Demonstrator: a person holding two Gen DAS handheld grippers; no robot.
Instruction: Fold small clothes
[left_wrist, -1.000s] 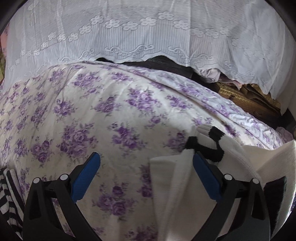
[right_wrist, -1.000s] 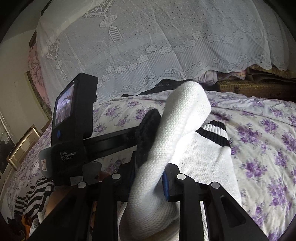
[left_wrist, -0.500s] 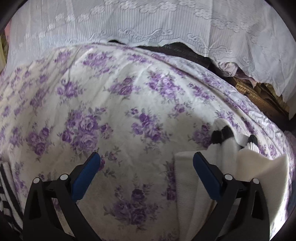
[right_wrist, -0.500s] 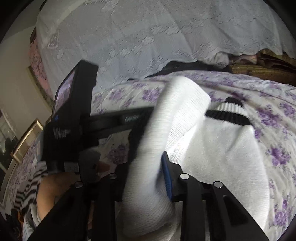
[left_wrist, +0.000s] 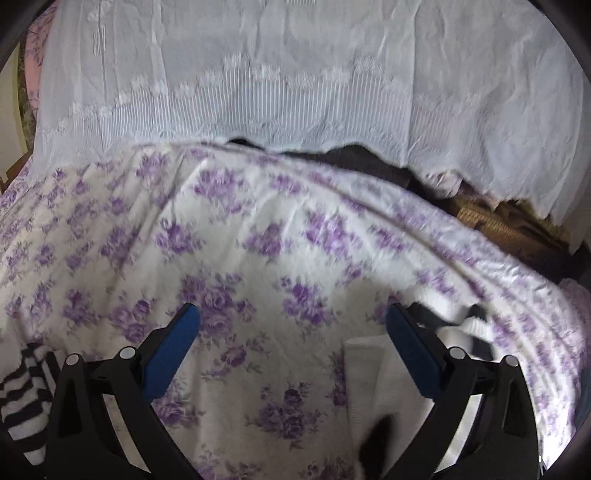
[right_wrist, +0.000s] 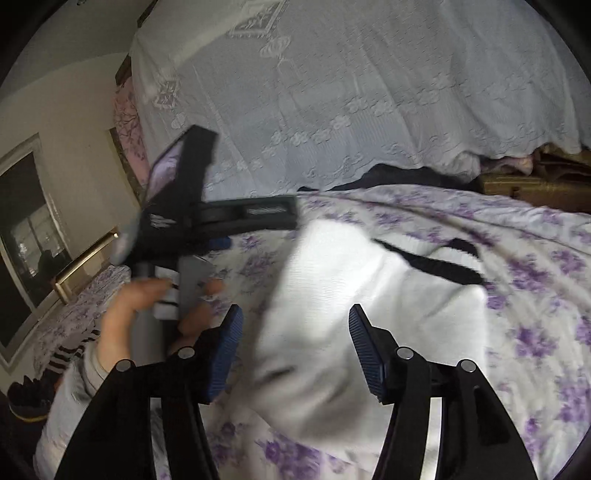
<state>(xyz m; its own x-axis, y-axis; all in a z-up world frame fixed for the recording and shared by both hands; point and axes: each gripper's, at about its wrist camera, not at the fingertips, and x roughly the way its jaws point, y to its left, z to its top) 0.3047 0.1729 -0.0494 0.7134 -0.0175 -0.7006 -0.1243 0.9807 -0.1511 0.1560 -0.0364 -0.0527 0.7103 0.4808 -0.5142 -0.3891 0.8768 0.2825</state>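
White sock (right_wrist: 369, 295) lies apparently folded on the floral bedsheet (left_wrist: 258, 240), both the right gripper (right_wrist: 295, 350) and left gripper (left_wrist: 291, 347) spread empty; striped garment (left_wrist: 22, 398) left of it remains.

1. A bed (right_wrist: 535, 266) in a purple-flowered sheet is carrying everything.
2. A white sock (right_wrist: 369, 295) is lying folded on it.
3. A striped garment (left_wrist: 22, 398) is lying at its left edge.

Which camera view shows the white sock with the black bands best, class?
The right wrist view. There the white sock lies on the floral sheet between the open fingers of the right gripper, black bands visible. The left wrist view catches only its edge beside the open left gripper.
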